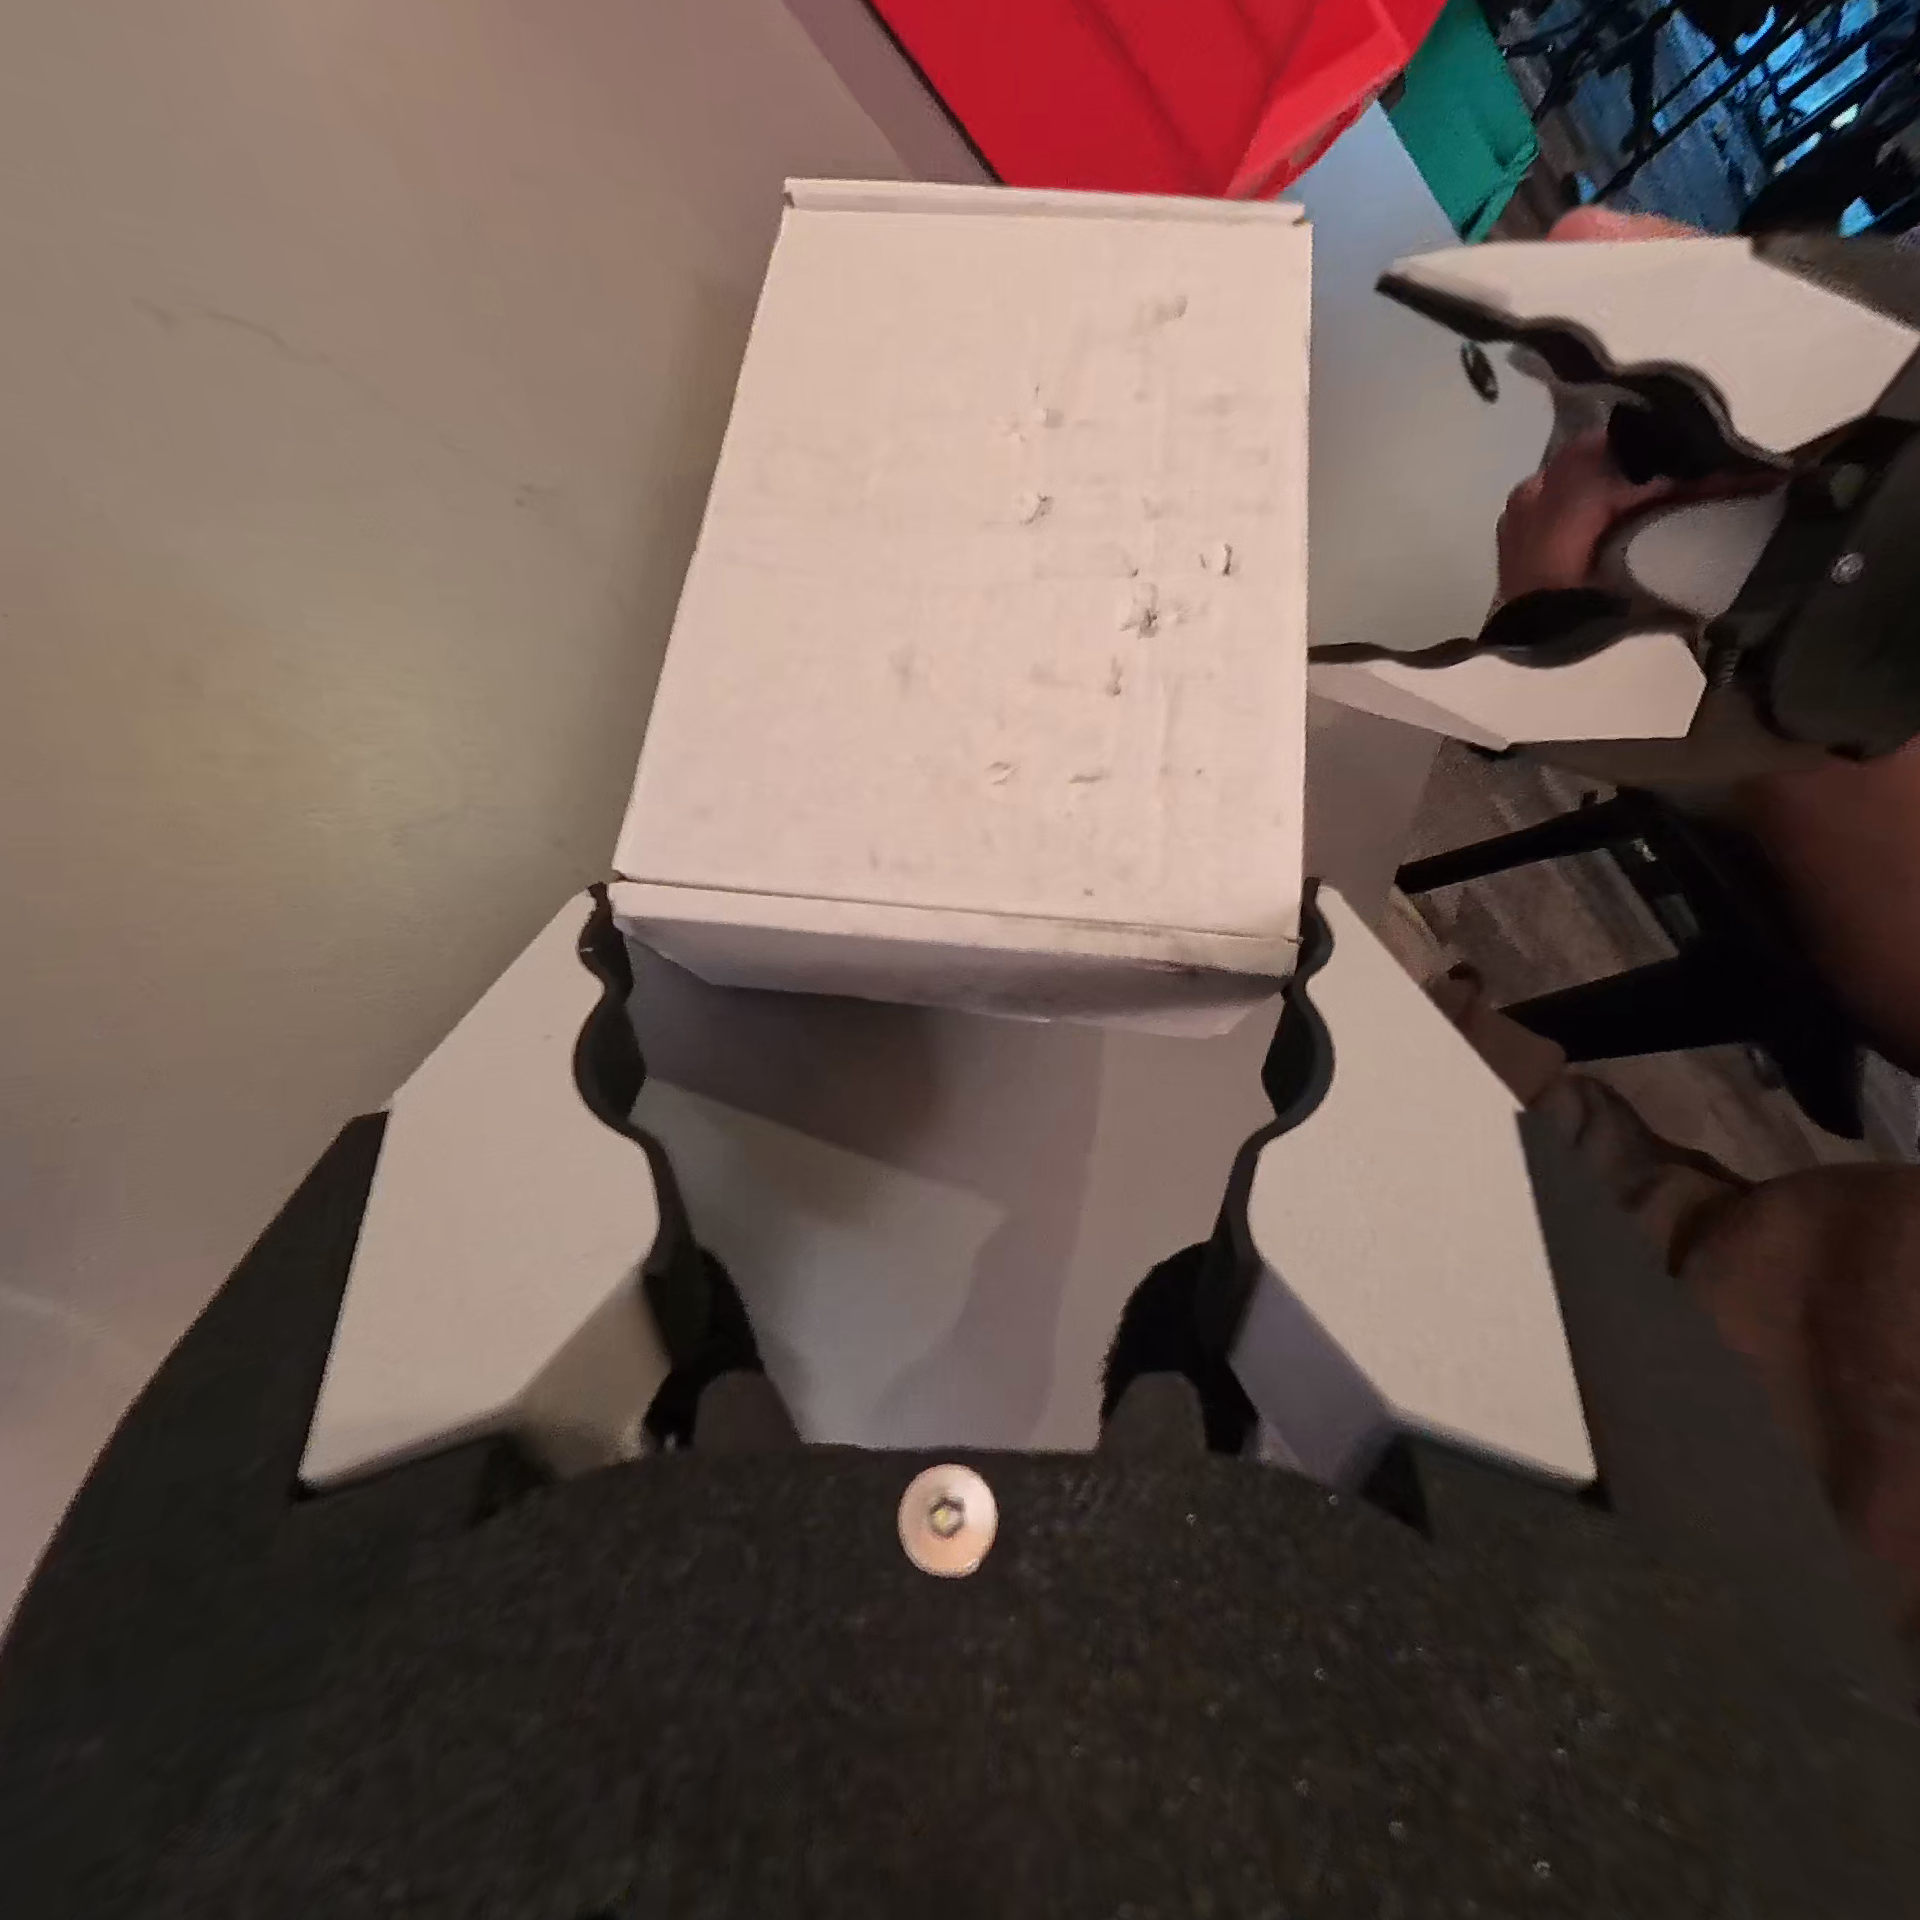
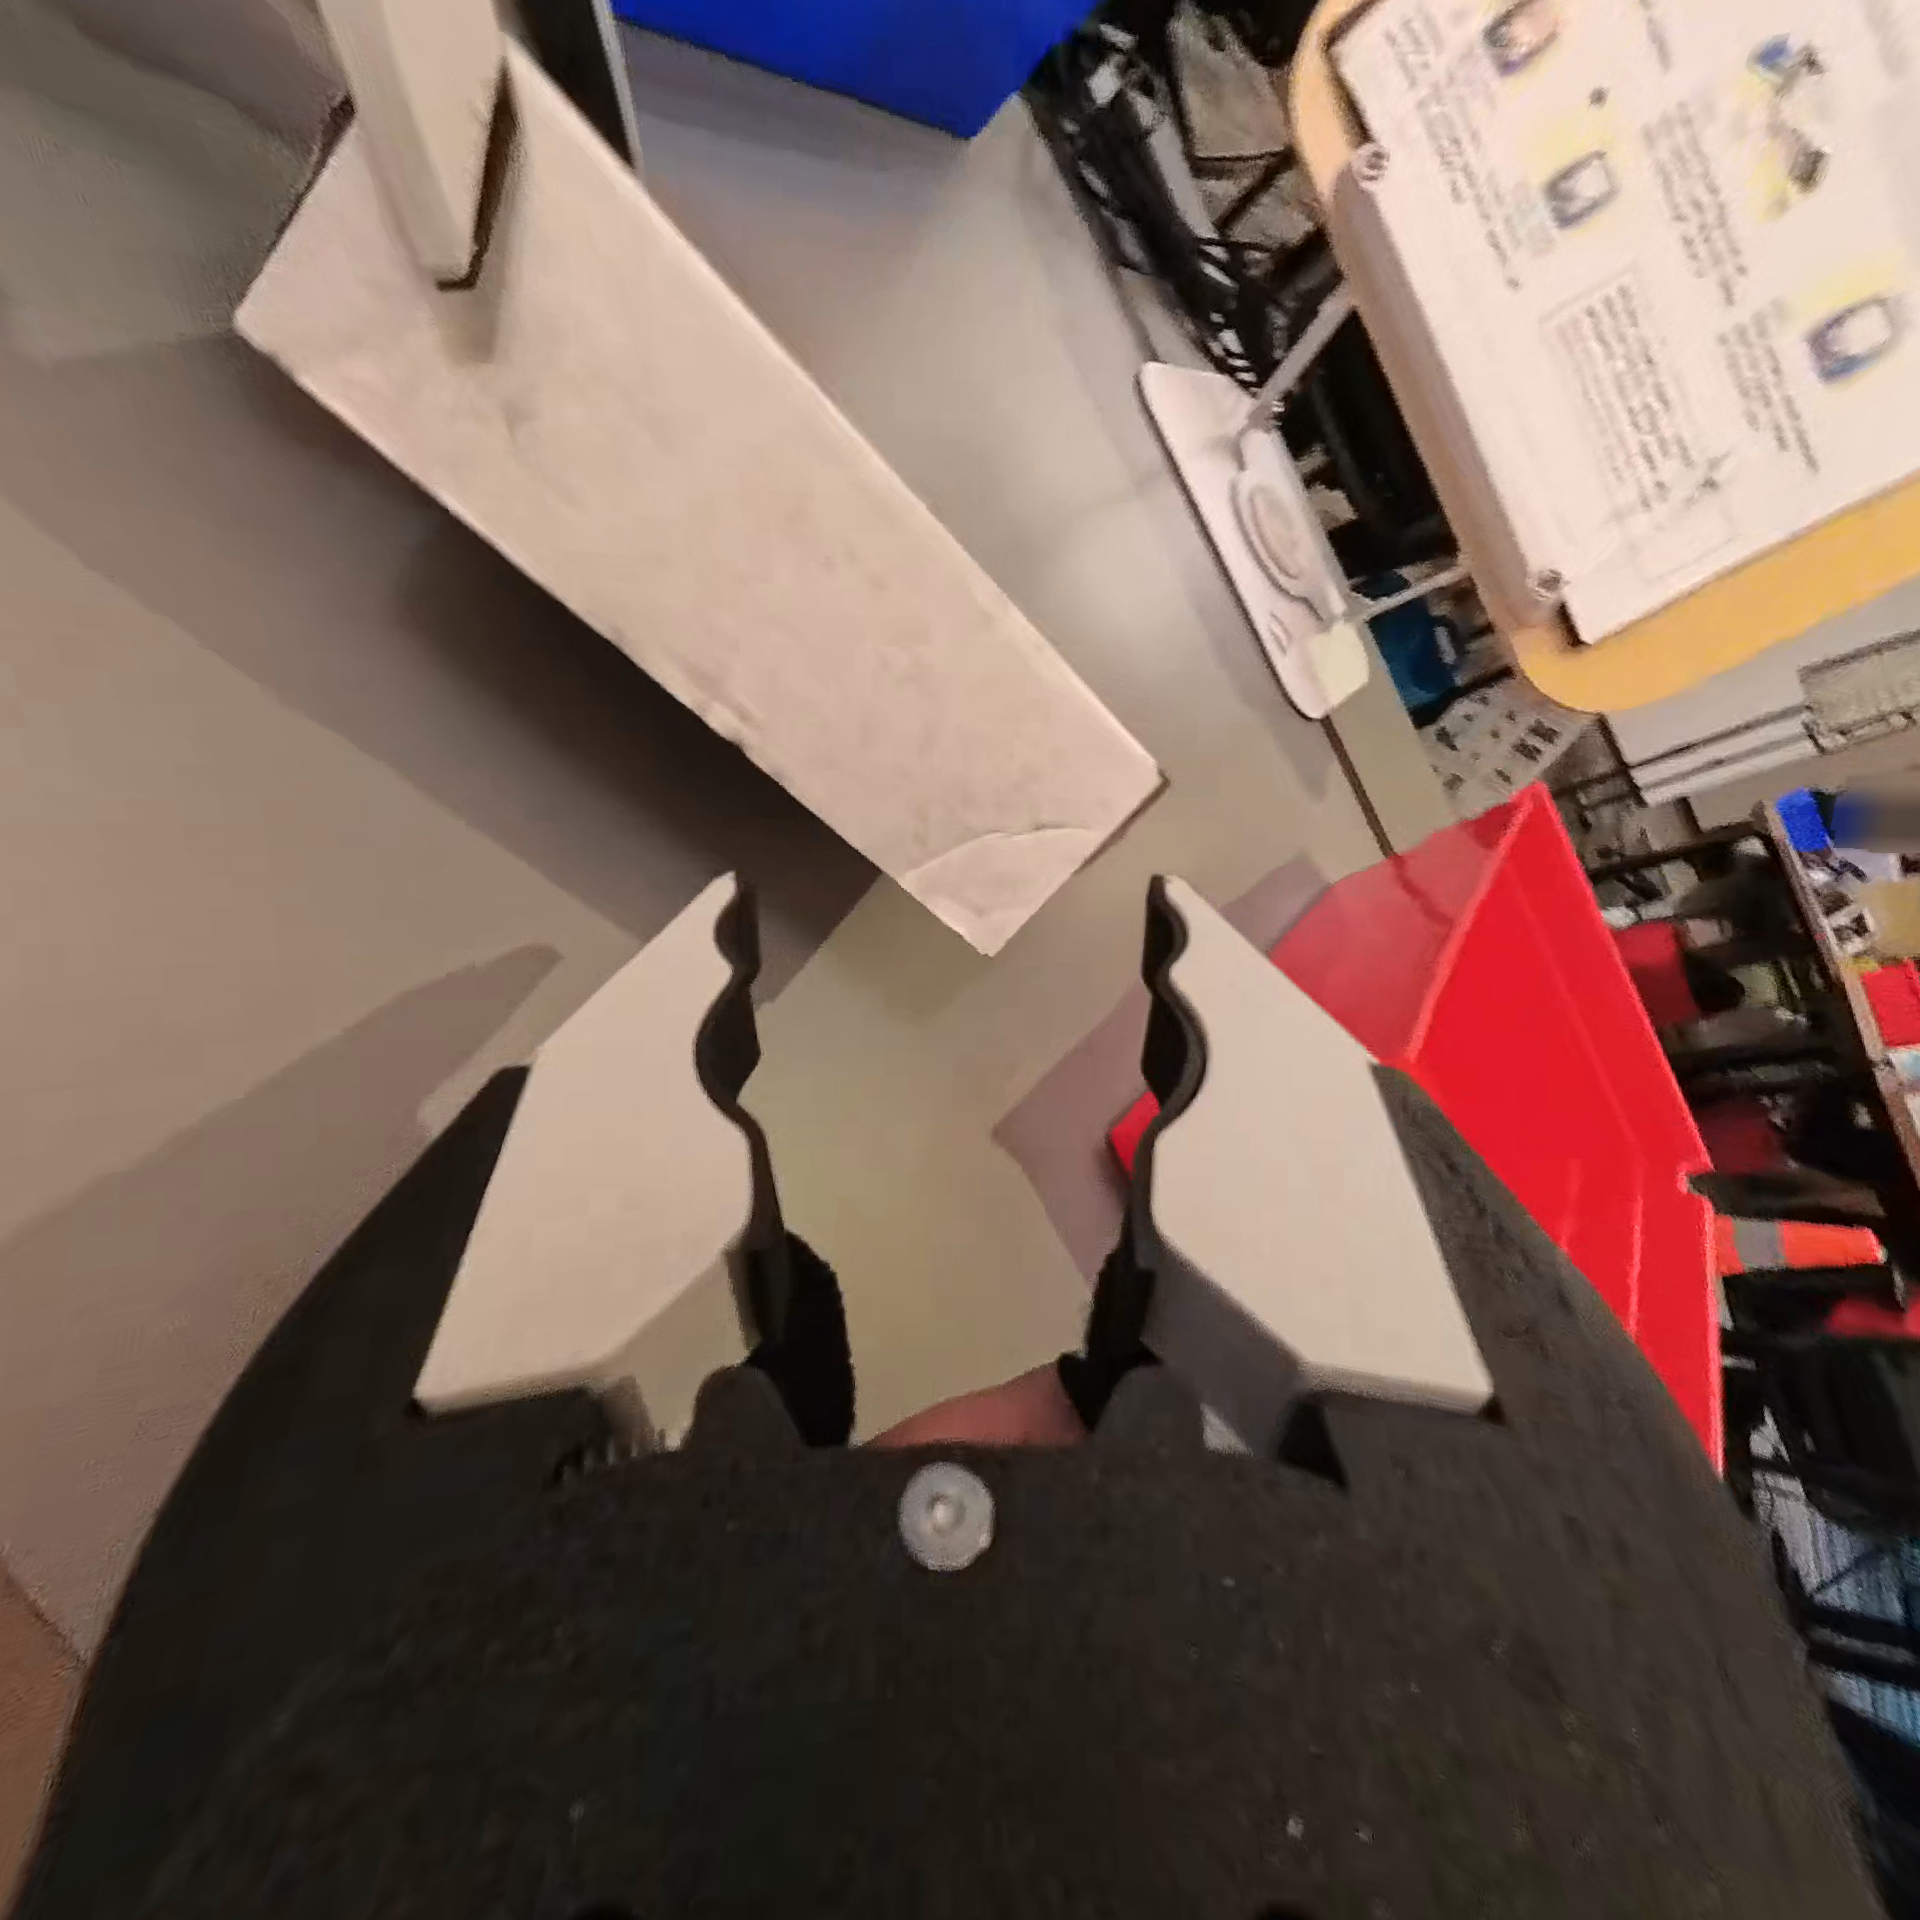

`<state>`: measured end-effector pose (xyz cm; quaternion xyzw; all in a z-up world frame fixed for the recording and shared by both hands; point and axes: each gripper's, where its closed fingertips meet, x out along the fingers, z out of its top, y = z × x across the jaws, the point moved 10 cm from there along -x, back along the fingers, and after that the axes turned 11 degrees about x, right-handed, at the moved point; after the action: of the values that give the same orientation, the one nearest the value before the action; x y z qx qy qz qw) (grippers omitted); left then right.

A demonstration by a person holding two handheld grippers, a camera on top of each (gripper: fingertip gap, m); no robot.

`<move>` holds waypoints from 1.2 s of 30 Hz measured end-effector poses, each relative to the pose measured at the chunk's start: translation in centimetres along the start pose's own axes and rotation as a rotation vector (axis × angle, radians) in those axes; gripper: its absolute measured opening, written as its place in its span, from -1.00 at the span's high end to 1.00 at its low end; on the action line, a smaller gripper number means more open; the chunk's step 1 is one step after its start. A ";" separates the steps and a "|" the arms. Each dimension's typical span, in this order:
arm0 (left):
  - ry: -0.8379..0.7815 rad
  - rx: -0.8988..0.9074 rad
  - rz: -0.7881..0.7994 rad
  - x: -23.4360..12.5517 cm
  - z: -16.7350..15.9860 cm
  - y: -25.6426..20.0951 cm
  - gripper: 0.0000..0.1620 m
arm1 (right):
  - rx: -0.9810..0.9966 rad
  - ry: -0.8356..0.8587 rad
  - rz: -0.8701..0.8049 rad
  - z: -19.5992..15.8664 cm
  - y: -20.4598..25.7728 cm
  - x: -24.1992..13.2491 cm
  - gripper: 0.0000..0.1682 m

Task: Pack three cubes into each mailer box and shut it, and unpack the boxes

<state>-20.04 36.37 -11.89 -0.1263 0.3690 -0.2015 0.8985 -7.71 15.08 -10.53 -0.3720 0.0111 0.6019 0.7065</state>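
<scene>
A white mailer box [image 1: 966, 582] with its lid down is clamped across its width by the near end between the fingers of my left gripper [image 1: 951, 920]. Its front flap [image 1: 935, 971] hangs over the near edge. In the right wrist view the box [image 2: 675, 540] hangs tilted above the grey table [image 2: 208, 727], casting a shadow, with a left finger [image 2: 426, 135] on its far end. My right gripper [image 2: 951, 894] is open and empty, just off the box's near corner. It also shows in the left wrist view [image 1: 1351, 468], to the right of the box. No cubes are in view.
A red bin [image 1: 1122, 83] and a green bin [image 1: 1465, 114] stand beyond the box. In the right wrist view a red bin [image 2: 1507, 1039] sits by the table's right edge, a blue bin [image 2: 852, 52] at the far side. A yellow-framed board [image 2: 1662, 312] stands off the table.
</scene>
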 end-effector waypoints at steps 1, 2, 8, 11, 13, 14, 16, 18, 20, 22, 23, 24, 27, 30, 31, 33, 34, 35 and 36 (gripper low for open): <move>0.008 0.011 -0.002 0.0 0.0 -0.1 -0.51 | -0.024 0.009 0.025 0.0 -0.2 0.2 0.08; 0.018 0.018 -0.008 0.0 0.0 -0.1 -0.51 | -0.058 0.015 0.044 0.0 -0.3 0.4 0.05; 0.062 0.032 -0.061 -0.2 -0.3 -0.6 -0.51 | -0.369 0.005 0.065 0.7 0.6 1.4 0.02; 0.087 0.057 -0.084 -0.4 -0.5 -0.9 -0.51 | -0.477 0.019 0.075 1.6 1.4 1.8 0.18; 0.072 0.056 -0.080 -0.4 -0.6 -0.8 -0.51 | -0.514 0.056 0.076 2.0 1.4 2.2 0.19; 0.060 0.053 -0.081 -0.5 -0.6 -0.7 -0.51 | -0.518 0.065 0.089 2.2 1.3 2.3 0.20; 0.023 0.067 -0.092 -1.0 -0.6 -0.6 -0.51 | -0.487 0.079 0.132 2.7 0.8 2.4 0.21; -0.014 0.181 -0.046 -1.9 -0.8 -0.8 -0.66 | -0.460 0.104 0.175 3.1 0.1 2.5 0.21; 0.016 0.386 0.081 -2.5 -1.3 -1.4 -0.84 | -0.454 0.120 0.203 3.5 -0.1 2.7 0.21; 0.078 0.578 0.198 -2.0 -1.6 -2.0 -0.92 | -0.456 0.132 0.211 3.9 -0.1 2.9 0.22; 0.105 0.645 0.227 -1.4 -1.6 -2.4 -0.92 | -0.461 0.135 0.212 4.1 0.1 3.0 0.22; 0.121 0.700 0.248 -0.8 -1.7 -2.8 -0.89 | -0.466 0.137 0.213 4.3 0.2 3.1 0.22; 0.086 0.875 0.276 0.5 -1.8 -3.8 -0.47 | -0.443 0.128 0.229 4.7 0.3 3.2 0.22; 0.025 1.068 0.387 1.0 -2.2 -3.6 0.04 | -0.448 0.116 0.233 4.6 0.3 3.2 0.21; 0.012 1.070 0.381 0.9 -2.2 -3.4 0.04 | -0.438 0.103 0.232 4.5 0.3 3.2 0.21; 0.007 1.045 0.347 0.6 -2.0 -3.1 0.05 | -0.405 0.062 0.231 4.6 0.4 2.8 0.18; 0.010 1.034 0.338 0.5 -2.0 -3.0 0.05 | -0.397 0.029 0.230 4.6 0.4 2.5 0.15; 0.010 1.023 0.330 0.4 -1.9 -3.0 0.05 | -0.391 0.001 0.232 4.6 0.4 2.1 0.18; 0.012 1.020 0.326 0.4 -1.9 -3.0 0.05 | -0.387 -0.017 0.233 4.5 0.3 1.8 0.21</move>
<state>-21.93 33.38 -12.32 0.3866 0.2442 -0.2140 0.8632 -9.40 18.98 -8.29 -0.4918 -0.0677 0.6733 0.5479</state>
